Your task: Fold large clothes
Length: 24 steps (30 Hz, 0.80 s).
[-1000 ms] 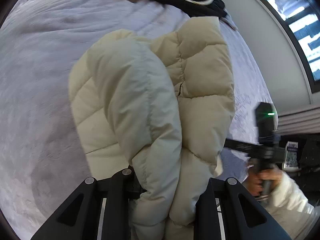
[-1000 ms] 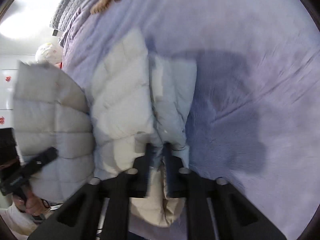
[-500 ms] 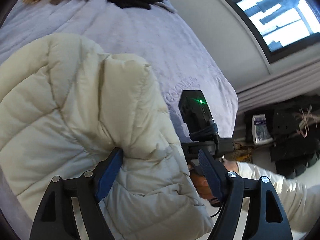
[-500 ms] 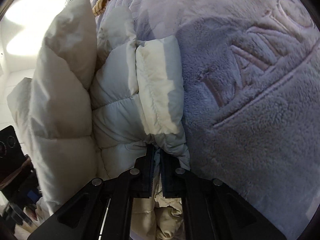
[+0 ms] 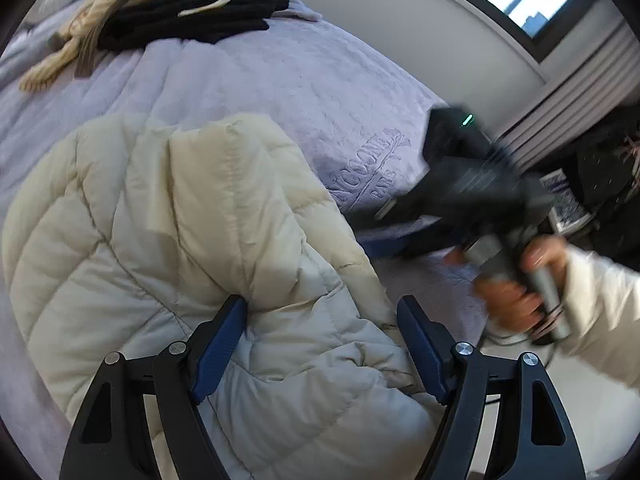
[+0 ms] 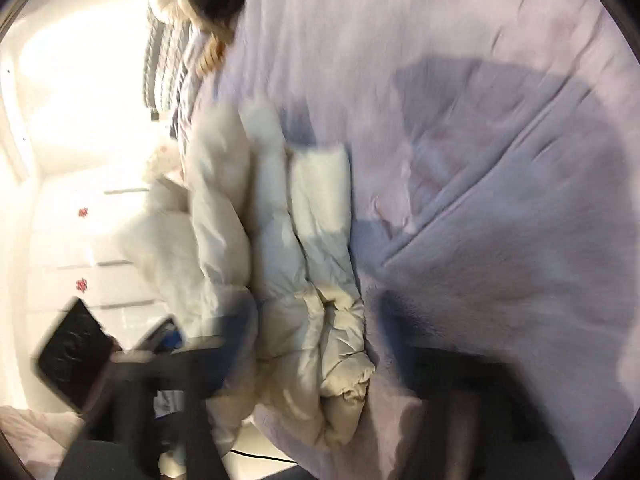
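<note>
- Both grippers stand released: the left gripper [image 5: 320,344] straddles the jacket [image 5: 180,240] without pinching, and the right gripper [image 6: 316,332] has just been opening, the jacket loose between its jaws.
- Folded and puffy, the jacket lies near the bed [image 5: 280,80] edge.
- Next, I judge, press the bundle flat before regripping, or it springs open.

Lilac-blanketed bed [image 5: 304,80], cream puffer jacket [image 5: 168,240], black clothes pile [image 5: 192,16]

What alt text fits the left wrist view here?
A cream puffer jacket lies bunched on a lilac bedspread, with the open left gripper straddling its near fold. At right, a hand holds the blurred right gripper.
</note>
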Motion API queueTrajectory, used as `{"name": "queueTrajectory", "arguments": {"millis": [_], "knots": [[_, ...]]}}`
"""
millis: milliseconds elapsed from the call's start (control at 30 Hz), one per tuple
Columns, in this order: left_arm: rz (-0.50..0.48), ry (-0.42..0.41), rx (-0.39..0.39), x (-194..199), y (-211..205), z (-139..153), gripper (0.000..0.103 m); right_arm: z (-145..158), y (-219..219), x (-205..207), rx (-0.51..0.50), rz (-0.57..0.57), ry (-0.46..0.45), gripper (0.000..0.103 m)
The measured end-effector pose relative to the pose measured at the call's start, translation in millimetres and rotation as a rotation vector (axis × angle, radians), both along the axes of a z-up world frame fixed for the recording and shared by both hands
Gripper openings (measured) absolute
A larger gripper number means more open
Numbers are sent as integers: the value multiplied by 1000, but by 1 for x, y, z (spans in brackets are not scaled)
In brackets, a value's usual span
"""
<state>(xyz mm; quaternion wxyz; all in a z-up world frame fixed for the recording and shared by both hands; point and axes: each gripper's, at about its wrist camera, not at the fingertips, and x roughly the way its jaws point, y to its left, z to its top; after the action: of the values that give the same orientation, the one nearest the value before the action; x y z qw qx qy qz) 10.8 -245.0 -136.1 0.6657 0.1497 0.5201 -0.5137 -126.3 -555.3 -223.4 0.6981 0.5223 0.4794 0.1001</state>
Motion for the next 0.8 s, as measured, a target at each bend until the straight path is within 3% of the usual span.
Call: {"name": "queueTrajectory", "arguments": {"millis": [133, 200, 333, 467, 600, 800], "knots": [[-20, -54, 32, -9, -5, -3, 78, 41, -11, 5, -105, 5, -27, 85], [-31, -88, 46, -15, -8, -5, 78, 60, -6, 15, -158, 55, -40, 103], [-51, -133, 58, -23, -13, -7, 78, 86, 25, 49, -262, 177, -47, 103], [-64, -165, 62, -28, -14, -6, 78, 96, 41, 82, -328, 290, 37, 103], [-54, -155, 51, -28, -9, -5, 78, 72, 50, 87, -424, 349, 170, 103], [-27, -116, 29, -23, 2, 2, 78, 30, 23, 70, -240, 282, 211, 103]]}}
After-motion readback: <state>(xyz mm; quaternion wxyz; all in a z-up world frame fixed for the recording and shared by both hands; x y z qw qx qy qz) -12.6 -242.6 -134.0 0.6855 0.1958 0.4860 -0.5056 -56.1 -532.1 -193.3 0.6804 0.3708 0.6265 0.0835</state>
